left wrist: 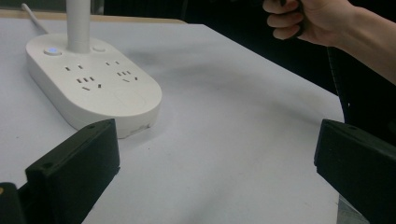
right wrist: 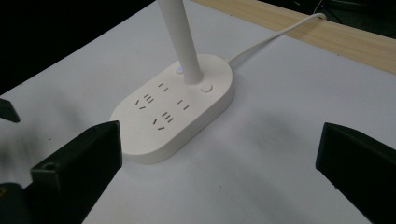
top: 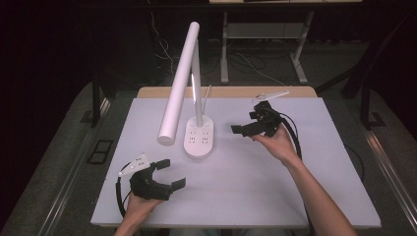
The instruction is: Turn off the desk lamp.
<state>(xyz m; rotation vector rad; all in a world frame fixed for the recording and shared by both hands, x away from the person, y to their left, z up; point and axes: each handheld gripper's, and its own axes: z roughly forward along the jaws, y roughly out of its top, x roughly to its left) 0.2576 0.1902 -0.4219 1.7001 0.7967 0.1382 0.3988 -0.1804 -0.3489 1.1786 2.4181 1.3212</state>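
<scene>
White oval lamp base (top: 199,138), smooth plastic.

The left hand-held gripper (top: 169,173) is hovering low with its jaws gaping wide, holding nothing. The right hand-held gripper (top: 241,129) is reaching farther forward, jaws likewise spread wide and empty.

A white desk lamp (top: 183,83) stands at the centre of the high view, its oval base (top: 199,137) carrying power sockets and two round buttons, its long tubular head slanting down toward the lower left. A white cord (right wrist: 275,35) runs from the base toward the upper right of the right gripper view. The desk (top: 255,196) has a pale grey top with a wooden strip (top: 231,92) along its upper edge.
</scene>
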